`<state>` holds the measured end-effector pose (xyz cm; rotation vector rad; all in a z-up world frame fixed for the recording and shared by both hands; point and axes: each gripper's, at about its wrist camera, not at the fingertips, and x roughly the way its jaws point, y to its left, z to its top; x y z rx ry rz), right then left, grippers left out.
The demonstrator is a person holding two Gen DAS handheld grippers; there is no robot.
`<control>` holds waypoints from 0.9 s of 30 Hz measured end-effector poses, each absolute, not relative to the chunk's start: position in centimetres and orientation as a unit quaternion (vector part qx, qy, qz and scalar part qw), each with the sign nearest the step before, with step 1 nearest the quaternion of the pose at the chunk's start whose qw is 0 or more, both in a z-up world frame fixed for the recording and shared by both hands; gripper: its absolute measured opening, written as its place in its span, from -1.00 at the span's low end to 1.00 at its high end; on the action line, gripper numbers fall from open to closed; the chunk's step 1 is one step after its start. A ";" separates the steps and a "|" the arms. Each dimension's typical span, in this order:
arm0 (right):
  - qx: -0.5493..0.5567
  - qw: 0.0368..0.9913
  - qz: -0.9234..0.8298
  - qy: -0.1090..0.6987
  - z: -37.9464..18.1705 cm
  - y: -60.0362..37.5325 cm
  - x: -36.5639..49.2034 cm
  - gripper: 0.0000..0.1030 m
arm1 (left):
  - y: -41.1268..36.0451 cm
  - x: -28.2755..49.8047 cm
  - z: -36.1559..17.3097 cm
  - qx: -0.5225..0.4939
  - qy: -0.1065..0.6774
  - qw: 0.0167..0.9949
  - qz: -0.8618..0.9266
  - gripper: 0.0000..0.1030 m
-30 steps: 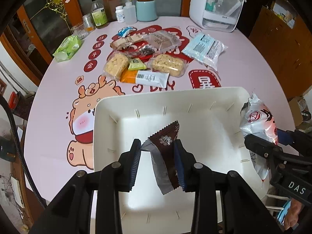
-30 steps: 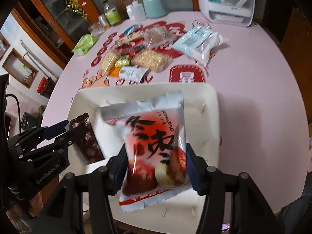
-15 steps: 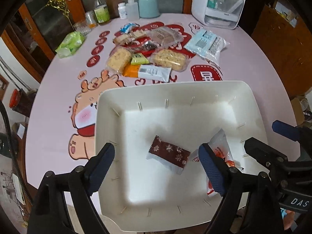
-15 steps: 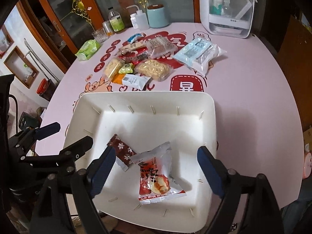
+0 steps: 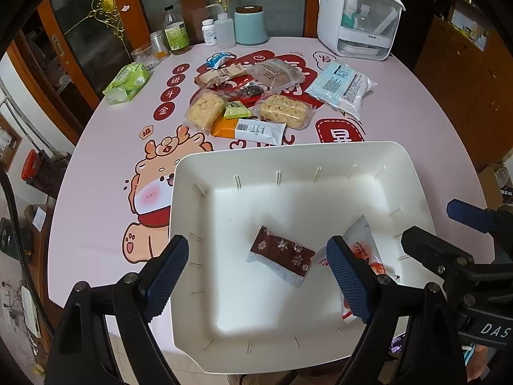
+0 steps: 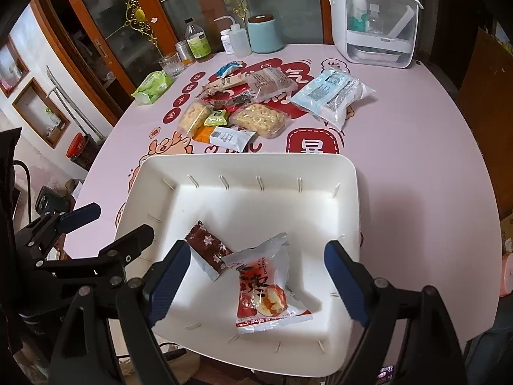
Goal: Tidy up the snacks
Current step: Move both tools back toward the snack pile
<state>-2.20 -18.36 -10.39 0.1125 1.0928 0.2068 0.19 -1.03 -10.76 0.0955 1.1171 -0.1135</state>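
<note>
A white tray sits at the near edge of the pink table. In it lie a dark brown snowflake packet and a red-and-white snack bag, touching each other. My left gripper is open and empty above the tray's near left part. My right gripper is open and empty above the two packets. A pile of several snack packets lies beyond the tray.
A light blue bag lies right of the pile. A green tissue pack, bottles, a glass, a teal canister and a white dispenser box stand along the table's far edge.
Both grippers opened and let go: the brown packet and the red-and-white bag dropped into the tray. Both grippers then drew back and up from the tray.
</note>
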 end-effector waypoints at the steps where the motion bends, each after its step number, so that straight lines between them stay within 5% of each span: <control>1: 0.053 0.849 0.098 0.517 -10.4 -18.4 -2.2 0.68 | -1.0 0.1 -10.7 0.045 0.528 0.847 -0.054 0.69; 27: -0.017 0.903 0.078 0.423 -5.6 -17.4 2.2 0.67 | 1.1 3.4 -6.0 0.093 0.441 0.889 -0.076 0.69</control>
